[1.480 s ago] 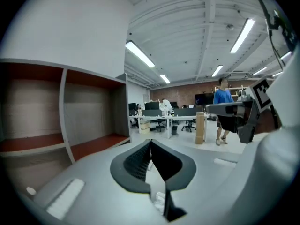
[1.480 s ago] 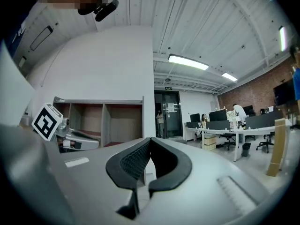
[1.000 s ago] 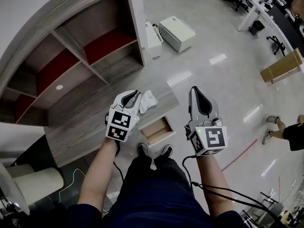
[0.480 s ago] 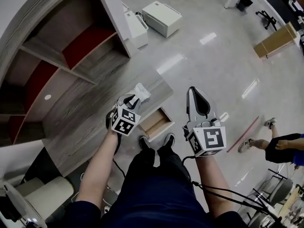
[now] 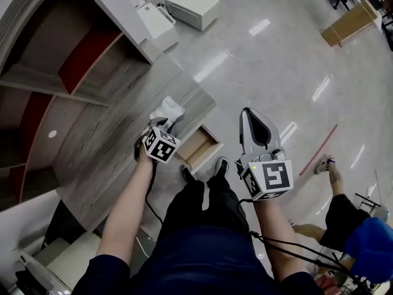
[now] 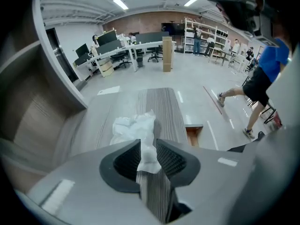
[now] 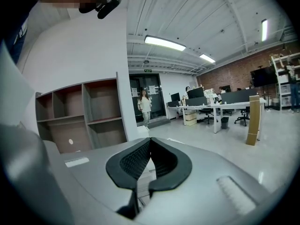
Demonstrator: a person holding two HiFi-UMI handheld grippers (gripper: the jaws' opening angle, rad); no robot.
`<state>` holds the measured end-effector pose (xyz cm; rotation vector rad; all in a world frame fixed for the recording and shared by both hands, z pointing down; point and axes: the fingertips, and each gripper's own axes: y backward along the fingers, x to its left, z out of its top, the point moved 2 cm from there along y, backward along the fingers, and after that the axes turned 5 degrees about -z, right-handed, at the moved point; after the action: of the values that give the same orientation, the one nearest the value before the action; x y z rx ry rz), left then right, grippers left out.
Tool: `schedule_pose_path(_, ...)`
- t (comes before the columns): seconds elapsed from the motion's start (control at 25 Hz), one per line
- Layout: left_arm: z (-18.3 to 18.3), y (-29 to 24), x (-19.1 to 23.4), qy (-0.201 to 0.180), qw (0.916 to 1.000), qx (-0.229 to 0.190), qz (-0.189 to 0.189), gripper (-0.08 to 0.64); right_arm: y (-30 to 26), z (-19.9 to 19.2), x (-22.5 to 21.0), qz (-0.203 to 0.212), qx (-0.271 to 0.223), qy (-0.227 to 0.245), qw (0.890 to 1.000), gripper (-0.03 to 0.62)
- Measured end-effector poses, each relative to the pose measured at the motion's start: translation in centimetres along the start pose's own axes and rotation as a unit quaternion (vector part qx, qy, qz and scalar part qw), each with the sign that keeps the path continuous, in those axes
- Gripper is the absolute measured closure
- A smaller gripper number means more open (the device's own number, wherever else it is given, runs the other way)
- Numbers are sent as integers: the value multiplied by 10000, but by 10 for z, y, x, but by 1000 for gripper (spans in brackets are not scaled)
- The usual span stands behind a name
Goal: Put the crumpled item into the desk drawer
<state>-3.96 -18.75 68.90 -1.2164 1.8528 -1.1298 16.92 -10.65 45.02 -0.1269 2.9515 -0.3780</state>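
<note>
Tissue [image 6: 133, 128], crumpled and white, lies just ahead of the left gripper [image 6: 148, 146], its tail pinched between the jaws. The open drawer [image 6: 193, 135] lies to their right. The right gripper [image 7: 149, 146] is clenched, empty.

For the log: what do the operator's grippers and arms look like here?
The left gripper and right gripper have light grey shells with black ribbed jaws. Each carries a white cube printed with black square markers. Black cables trail back past the bare forearms. The person wears dark short sleeves.
</note>
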Motion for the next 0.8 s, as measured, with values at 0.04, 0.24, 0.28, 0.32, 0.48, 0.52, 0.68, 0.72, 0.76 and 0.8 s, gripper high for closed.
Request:
schedule_pose_path(0.04,-2,-3,0,1,10000,57,11,482,1,-3,-1,-23,21,-6,10000,586)
schedule_pose_path(0.24,-9,-12,-1,3,9996,245,118,482,7,-11,-6,-87,143,10,9999,586)
schedule_pose_path(0.28,-9,-11,-1,9,9996,252,138,483,8,-11,-7,-98,136,-2,9999,586)
schedule_pose_path(0.32,-8,-11,-1,20,9996,251,155,483,9,-11,-9,-110,111,-24,9999,586)
schedule_pose_path(0.48,-10,-11,-4,194,9995,216,87,557,13,-12,-10,-122,46,-77,9999,586)
schedule_pose_path(0.52,-11,-10,-5,236,9995,205,68,557,13,-13,-8,-110,46,-72,9999,586)
schedule_pose_path(0.68,-13,-6,-7,273,9996,70,59,557,17,-13,-2,-69,52,-43,10000,586)
schedule_pose_path(0.72,-11,-4,-8,270,9996,4,67,557,18,-13,-2,-64,57,-33,10000,586)
schedule_pose_path(0.76,-9,-1,-9,262,9996,-66,77,558,18,-12,-1,-57,66,-14,10000,586)
schedule_pose_path(0.8,-6,2,-9,250,9996,-137,85,558,19,-11,0,-49,72,7,10000,586)
